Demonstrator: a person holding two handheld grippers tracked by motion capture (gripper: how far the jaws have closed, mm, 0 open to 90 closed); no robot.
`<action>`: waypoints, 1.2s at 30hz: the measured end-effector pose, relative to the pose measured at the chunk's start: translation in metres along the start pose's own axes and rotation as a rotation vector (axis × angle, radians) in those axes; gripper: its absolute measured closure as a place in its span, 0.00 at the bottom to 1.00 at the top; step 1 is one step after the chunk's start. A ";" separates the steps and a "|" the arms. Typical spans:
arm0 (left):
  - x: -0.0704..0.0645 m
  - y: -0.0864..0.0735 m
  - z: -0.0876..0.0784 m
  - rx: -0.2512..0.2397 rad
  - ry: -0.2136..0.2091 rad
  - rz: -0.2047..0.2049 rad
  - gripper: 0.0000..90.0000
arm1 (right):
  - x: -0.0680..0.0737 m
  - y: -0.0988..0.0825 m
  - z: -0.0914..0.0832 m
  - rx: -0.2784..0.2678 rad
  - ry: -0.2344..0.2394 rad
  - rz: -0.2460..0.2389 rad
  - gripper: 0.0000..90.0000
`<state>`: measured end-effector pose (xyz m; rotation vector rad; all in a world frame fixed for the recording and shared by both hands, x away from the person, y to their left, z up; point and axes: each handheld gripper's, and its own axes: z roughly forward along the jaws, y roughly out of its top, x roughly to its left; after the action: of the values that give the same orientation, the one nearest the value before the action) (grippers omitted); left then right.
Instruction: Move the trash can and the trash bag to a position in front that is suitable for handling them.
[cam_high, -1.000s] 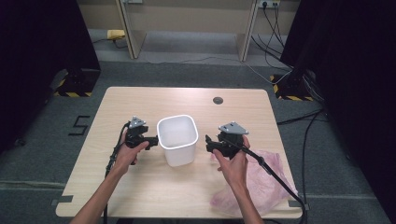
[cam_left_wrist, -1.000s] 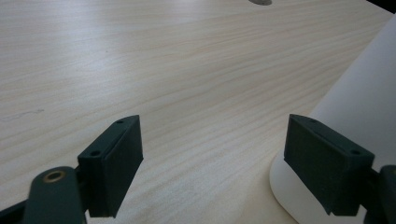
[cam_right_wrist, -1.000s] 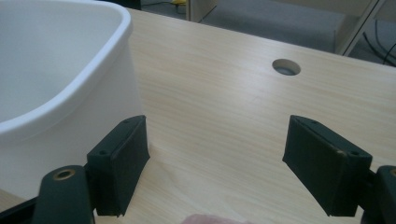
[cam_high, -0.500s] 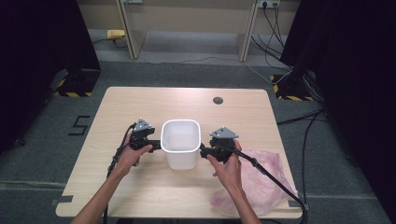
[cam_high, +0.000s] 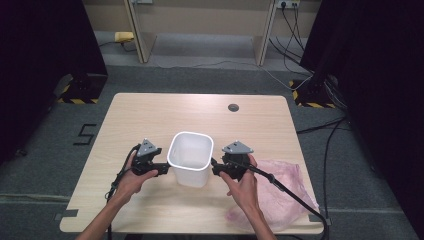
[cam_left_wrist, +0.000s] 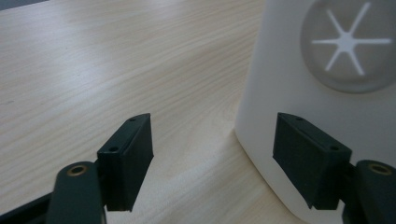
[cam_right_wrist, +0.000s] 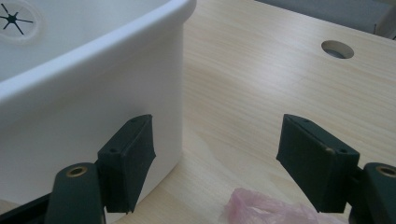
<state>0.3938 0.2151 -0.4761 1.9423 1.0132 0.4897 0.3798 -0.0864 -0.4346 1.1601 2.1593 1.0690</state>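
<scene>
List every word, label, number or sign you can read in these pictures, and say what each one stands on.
"5": a dark marking on the grey floor left of the table.
No words or numbers on the white bin; its side bears just a moulded spoked circle.
Nothing readable on the pink plastic bag.

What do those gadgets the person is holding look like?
Each gripper, left and right, is black with two flat, blocky jaws, brass-coloured pivot rings, a grey three-cornered plate on top and a black cable trailing back. The person's forearms show no sleeves.
</scene>
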 end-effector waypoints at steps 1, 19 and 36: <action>-0.002 -0.001 -0.001 -0.004 0.005 0.005 0.34 | 0.000 0.000 0.000 0.001 0.000 0.001 0.30; 0.007 -0.014 -0.001 0.021 0.031 -0.031 0.17 | -0.014 0.006 -0.008 0.005 -0.026 0.008 0.24; 0.026 -0.054 -0.017 0.110 0.069 -0.038 0.17 | -0.087 -0.038 -0.055 0.058 -0.035 0.011 0.19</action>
<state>0.3731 0.2607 -0.5137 2.0108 1.1396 0.4913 0.3703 -0.1953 -0.4299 1.2095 2.1721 0.9892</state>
